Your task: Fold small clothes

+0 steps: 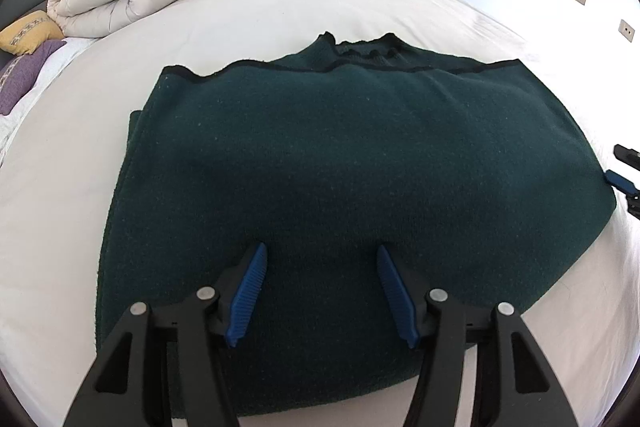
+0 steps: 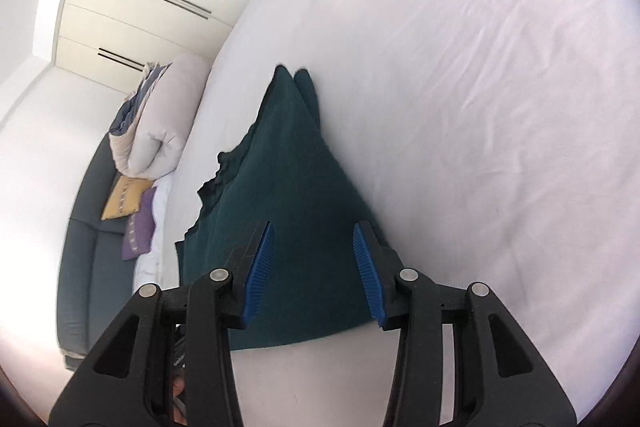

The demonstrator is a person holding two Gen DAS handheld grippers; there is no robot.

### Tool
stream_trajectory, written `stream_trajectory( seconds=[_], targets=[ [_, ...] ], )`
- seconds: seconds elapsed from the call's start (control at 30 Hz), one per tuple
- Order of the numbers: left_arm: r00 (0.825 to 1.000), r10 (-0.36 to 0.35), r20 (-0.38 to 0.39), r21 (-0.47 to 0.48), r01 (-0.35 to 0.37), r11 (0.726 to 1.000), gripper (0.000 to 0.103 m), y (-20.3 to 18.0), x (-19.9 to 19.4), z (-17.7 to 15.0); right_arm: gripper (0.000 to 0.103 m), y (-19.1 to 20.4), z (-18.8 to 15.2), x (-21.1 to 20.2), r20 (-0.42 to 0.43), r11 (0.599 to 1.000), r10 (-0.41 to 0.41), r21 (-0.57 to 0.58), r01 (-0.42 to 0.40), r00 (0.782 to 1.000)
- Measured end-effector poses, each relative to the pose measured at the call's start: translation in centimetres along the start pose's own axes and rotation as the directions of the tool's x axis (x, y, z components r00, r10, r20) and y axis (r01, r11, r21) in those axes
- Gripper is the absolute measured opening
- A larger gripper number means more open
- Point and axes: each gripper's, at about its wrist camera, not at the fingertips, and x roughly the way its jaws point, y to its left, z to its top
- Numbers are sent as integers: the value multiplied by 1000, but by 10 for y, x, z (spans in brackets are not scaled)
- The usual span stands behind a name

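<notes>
Lying folded on the white bed [image 1: 280, 7], the dark green sweater [image 1: 340, 155] looks soft, thick and limp; grip doubled edges. Left gripper [image 1: 322, 291] hovers spread above it; right gripper [image 2: 312, 259], spread, holds nothing.

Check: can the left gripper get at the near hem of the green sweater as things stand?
Probably yes. The left gripper hangs over the green sweater with its jaws apart and nothing clamped between them. The near hem lies flat on the white bed sheet with nothing on top, and the right gripper sits off at the far side edge.
</notes>
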Motion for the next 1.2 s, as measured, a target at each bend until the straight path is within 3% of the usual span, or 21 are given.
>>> stream_trajectory(
  seconds=[0.13, 0.27, 0.33, 0.47, 0.53, 0.6, 0.7, 0.77, 0.93, 1.1, 1.2],
  targets=[
    [1000, 3, -2, -7, -3, 1000, 61, 0, -1, 1, 44, 40, -16, 7, -45, 996, 69, -61, -72, 997],
    [1000, -4, -11, -43, 3, 999, 60, -3, -7, 4, 44, 95, -52, 54, -194, 972, 169, -129, -196, 966],
    [999, -50, -8, -63, 50, 997, 60, -9, -14, 5, 44, 109, -66, 78, -248, 967, 197, -110, -230, 949],
    [998, -54, -31, -15, 54, 998, 60, -23, -13, 1, 44, 115, -92, 134, -359, 975, 180, -60, -215, 916],
    [998, -48, -39, -20, 48, 999, 60, -19, -11, -3, 41, 108, -100, 146, -377, 981, 154, -49, -185, 913],
    [997, -61, -38, -48, 60, 997, 60, -7, -12, -6, 40, 99, -100, 154, -368, 979, 188, -5, -204, 911],
    [996, -81, -29, -68, 78, 995, 58, 8, -15, -11, 40, 74, -88, 145, -320, 979, 202, 39, -200, 925],
    [993, -120, -20, -109, 117, 987, 48, 24, -16, -15, 40, 57, -77, 135, -277, 977, 211, 70, -199, 937],
    [963, -270, 3, -275, 260, 926, 28, 74, -20, -24, 40, 16, -39, 101, -155, 975, 202, 120, -185, 967],
    [953, -300, 38, -362, 293, 885, 27, 110, -32, -34, 42, -15, -11, 65, -37, 972, 182, 160, -174, 983],
    [960, -274, 64, -431, 274, 860, 32, 133, -44, -35, 56, -20, 0, 42, 53, 979, 106, 167, -113, 993]
  ],
)
